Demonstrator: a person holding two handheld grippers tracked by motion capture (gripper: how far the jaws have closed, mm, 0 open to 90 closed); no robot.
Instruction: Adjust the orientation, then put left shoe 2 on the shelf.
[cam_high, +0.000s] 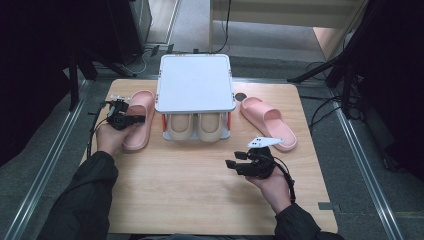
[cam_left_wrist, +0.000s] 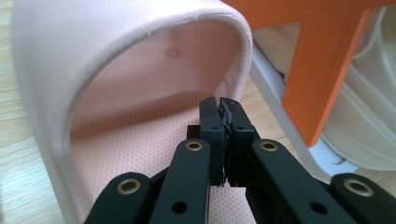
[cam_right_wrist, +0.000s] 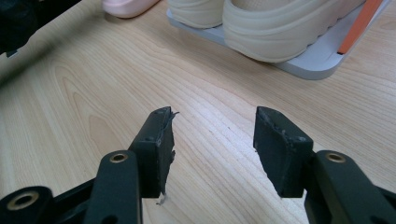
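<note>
The rack's white top hides most of the two beige slippers beneath it.

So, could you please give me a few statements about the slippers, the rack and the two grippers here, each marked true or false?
1. The left gripper is shut, its tips at the left pink slipper. True.
2. The right gripper holds a slipper. False: it is open over bare table.
3. Two beige slippers sit on the rack's lower shelf. True.
4. The right pink slipper lies on the shoe rack. False: it lies on the table beside it.
</note>
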